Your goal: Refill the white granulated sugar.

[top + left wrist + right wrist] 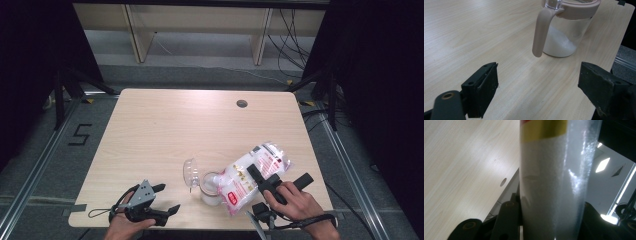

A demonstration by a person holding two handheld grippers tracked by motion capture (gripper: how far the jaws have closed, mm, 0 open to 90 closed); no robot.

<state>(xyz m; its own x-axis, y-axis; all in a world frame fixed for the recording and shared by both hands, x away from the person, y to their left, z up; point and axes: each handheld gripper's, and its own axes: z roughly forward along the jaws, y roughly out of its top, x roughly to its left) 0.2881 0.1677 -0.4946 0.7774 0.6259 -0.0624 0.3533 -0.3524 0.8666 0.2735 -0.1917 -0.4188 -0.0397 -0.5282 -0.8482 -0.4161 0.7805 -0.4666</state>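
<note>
High view, lower right of the frame: the right gripper is clamping a bag of white granules, tilting its mouth over the open jar to pour, while the left gripper is waiting lower left, jaws apart.

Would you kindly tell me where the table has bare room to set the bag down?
The far half, from the jar back to the round hole, is bare, as is the left side beyond the left tool. The near right corner is crowded by jar, bag and right tool.
</note>
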